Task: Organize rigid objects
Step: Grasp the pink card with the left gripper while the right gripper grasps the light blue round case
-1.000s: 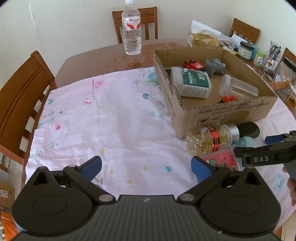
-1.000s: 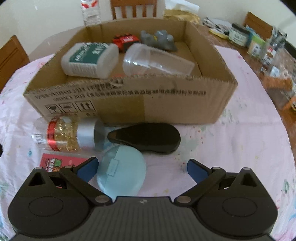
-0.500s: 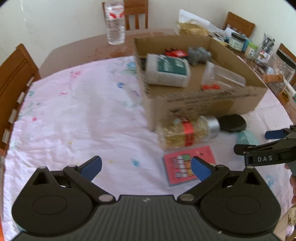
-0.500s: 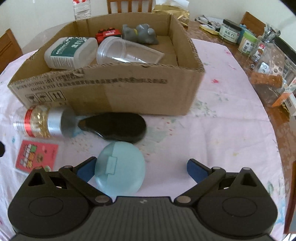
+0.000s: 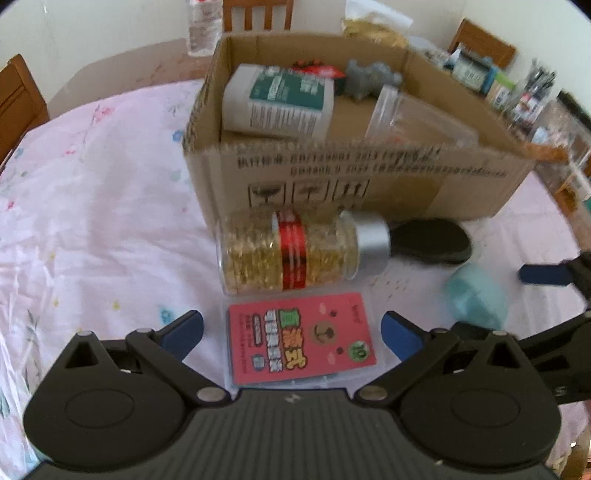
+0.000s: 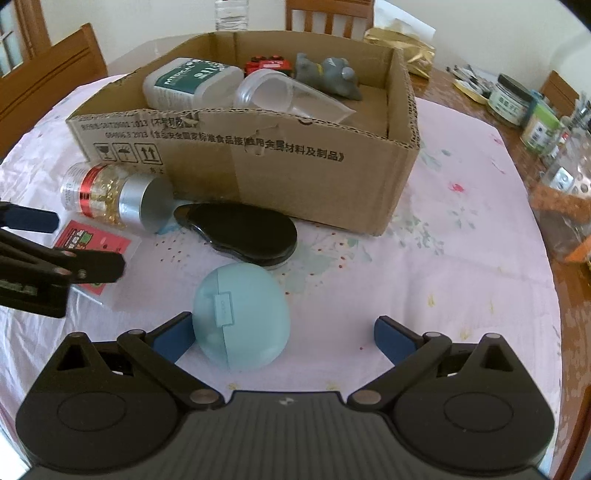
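Observation:
A cardboard box (image 5: pixel 369 177) (image 6: pixel 280 158) holds a white medical bottle (image 5: pixel 280 99), a clear cup (image 6: pixel 288 96), a grey toy (image 6: pixel 328 74) and a red toy car (image 6: pixel 267 63). In front of it lie a jar of golden capsules (image 5: pixel 295 254) (image 6: pixel 107 195), a black case (image 6: pixel 240 232) (image 5: pixel 428 240), a pink card pack (image 5: pixel 299 341) (image 6: pixel 92 243) and a light blue round case (image 6: pixel 240 314) (image 5: pixel 472 295). My left gripper (image 5: pixel 291 332) is open around the pink card pack. My right gripper (image 6: pixel 282 334) is open, with the blue case between its fingers, nearer the left one.
A floral pink cloth (image 5: pixel 92 221) covers the table. A water bottle (image 5: pixel 203 26) stands behind the box. Jars and pen holders (image 6: pixel 532 110) crowd the right edge. Wooden chairs (image 6: pixel 48 74) stand around the table.
My left gripper has moved right and forward, so the pink card pack now lies between its fingers. My right gripper has shifted right, bringing the blue case further between its fingers.

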Demonstrator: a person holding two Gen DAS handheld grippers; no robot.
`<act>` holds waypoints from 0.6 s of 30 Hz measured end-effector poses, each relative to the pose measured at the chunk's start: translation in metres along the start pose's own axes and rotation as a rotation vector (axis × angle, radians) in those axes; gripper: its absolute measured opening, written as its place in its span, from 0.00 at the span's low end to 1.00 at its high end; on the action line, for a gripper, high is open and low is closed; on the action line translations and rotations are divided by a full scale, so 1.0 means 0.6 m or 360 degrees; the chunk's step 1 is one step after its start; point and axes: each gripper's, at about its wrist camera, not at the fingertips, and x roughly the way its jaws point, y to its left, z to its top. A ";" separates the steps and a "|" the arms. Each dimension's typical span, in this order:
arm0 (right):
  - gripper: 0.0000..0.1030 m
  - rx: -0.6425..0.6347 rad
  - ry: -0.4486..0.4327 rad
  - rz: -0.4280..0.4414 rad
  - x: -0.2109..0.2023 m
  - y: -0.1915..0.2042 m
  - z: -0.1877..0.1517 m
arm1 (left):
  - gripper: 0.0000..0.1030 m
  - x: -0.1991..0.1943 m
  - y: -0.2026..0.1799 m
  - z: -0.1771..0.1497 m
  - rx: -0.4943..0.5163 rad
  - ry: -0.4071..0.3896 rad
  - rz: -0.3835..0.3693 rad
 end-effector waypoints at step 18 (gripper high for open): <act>1.00 -0.0020 -0.0025 0.0011 -0.003 0.005 -0.004 | 1.00 -0.006 0.003 -0.026 0.0194 -0.0059 -0.0001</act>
